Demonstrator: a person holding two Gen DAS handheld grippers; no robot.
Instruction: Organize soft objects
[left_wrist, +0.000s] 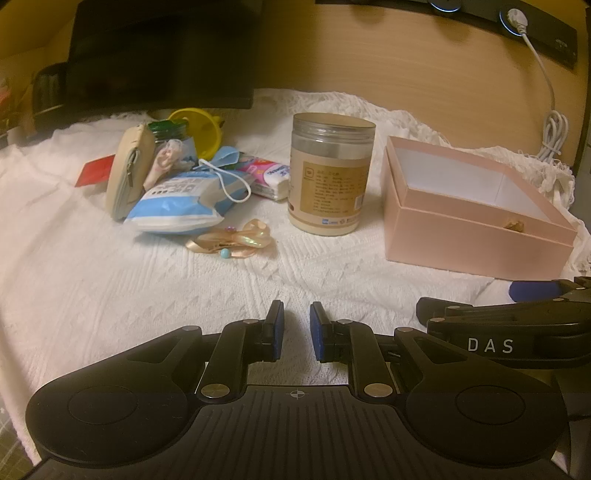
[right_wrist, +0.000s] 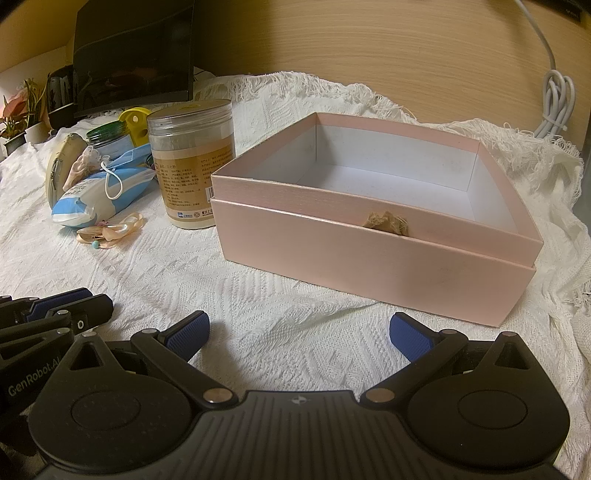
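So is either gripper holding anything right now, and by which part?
Nothing is held. The left gripper has a narrow empty gap between its fingers; the right gripper stands wide open above the white cloth.

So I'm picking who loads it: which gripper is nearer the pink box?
Right. The right gripper sits just before the pink box; the left gripper is further left, facing the jar.

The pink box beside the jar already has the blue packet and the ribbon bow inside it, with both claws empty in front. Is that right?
Not quite. The pink box is still empty; the right wrist view shows its bare white inside. The blue packet and ribbon bow lie on the white cloth left of the jar. Both the left claw and right claw are indeed empty.
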